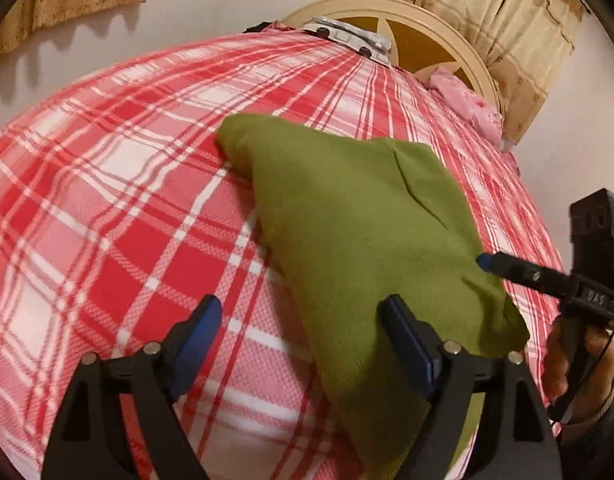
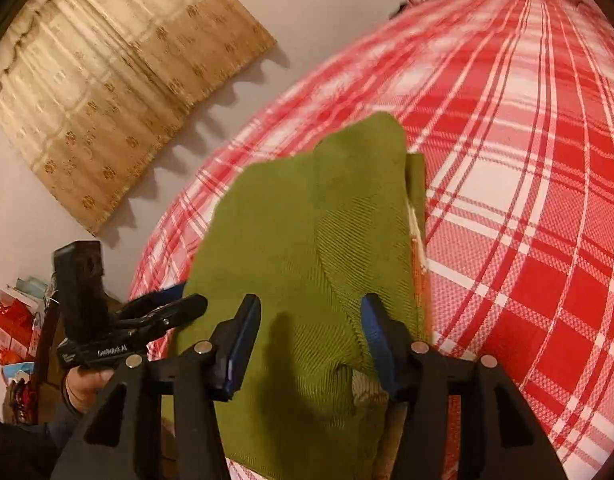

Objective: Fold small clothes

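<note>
A green knit garment (image 1: pixel 347 220) lies folded into a rough triangle on the red plaid bed sheet (image 1: pixel 107 200). My left gripper (image 1: pixel 303 314) is open wide at the garment's near left edge; its right finger hangs over the green cloth and its left finger over the sheet. My right gripper (image 2: pixel 311 316) is open just above the garment (image 2: pixel 287 220), with cloth below the gap and neither pad pressing on it. In the left wrist view, the right gripper (image 1: pixel 487 262) reaches in at the garment's right edge. In the right wrist view, the left gripper (image 2: pixel 187 298) sits at its left edge.
A pink cloth (image 1: pixel 467 104) lies near the round headboard (image 1: pixel 427 28), and a folded checked cloth (image 1: pixel 347 38) sits at the bed's far end. Beige curtains (image 2: pixel 107 100) hang on the wall. Red and white clutter (image 2: pixel 15 328) stands beside the bed. The plaid sheet (image 2: pixel 527 200) stretches away on the right.
</note>
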`<state>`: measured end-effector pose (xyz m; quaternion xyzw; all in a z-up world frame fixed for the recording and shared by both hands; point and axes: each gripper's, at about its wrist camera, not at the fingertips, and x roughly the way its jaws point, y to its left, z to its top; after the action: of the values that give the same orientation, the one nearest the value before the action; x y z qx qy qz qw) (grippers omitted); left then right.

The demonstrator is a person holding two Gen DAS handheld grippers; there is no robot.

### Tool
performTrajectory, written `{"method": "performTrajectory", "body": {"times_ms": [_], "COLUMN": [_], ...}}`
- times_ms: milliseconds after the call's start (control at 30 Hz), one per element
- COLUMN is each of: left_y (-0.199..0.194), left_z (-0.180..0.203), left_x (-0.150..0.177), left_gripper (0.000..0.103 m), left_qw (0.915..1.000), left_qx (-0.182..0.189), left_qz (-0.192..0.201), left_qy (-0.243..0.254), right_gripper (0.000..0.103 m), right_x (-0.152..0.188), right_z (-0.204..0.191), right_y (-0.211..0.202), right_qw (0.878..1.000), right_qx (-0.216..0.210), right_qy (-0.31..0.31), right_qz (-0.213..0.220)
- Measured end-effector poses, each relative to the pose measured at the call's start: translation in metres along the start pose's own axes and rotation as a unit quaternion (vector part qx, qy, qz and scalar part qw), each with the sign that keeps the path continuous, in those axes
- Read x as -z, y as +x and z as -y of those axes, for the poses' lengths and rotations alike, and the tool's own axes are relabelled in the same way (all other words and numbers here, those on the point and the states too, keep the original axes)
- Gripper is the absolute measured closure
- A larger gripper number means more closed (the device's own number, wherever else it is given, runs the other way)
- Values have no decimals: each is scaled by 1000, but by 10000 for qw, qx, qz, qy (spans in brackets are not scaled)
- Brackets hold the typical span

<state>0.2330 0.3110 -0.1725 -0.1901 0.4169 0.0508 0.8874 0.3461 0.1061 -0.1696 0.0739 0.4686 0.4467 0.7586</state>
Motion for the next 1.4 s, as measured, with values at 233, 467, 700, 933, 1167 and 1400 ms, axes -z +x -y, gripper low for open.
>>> {"method": "performTrajectory", "body": {"times_ms": [233, 467, 700, 933, 1167, 1400], "left_y": [-59, -86, -94, -95, -92, -89], "left_z": [36, 54, 55, 56, 58, 64], "left_x": [3, -6, -8, -5, -1, 2], "left_gripper": [13, 8, 8, 8, 8, 8], "left_qw": [9911, 9858, 9845, 9845, 9846, 9846], "left_qx": [-637, -332, -286, -280, -265, -284], "left_qz": [948, 1344, 1427, 1431, 1389, 1338], "left_qy": [688, 952, 980, 972, 1023, 1086], "right_gripper": [46, 45, 44, 44, 43, 43], "right_x": [27, 46, 50, 53, 56, 56], "right_z": [-48, -95, -105, -110, -108, -106], "right_y": [-63, -97, -120, -123, -123, -124], "right_qw": [9877, 9715, 9668, 9674, 9689, 9691], "right_qx": [1107, 1607, 1712, 1650, 1628, 1624], "right_qy": [-484, -1107, -1034, -1054, -971, -944], "right_qz": [996, 1347, 1593, 1609, 1592, 1600]}}
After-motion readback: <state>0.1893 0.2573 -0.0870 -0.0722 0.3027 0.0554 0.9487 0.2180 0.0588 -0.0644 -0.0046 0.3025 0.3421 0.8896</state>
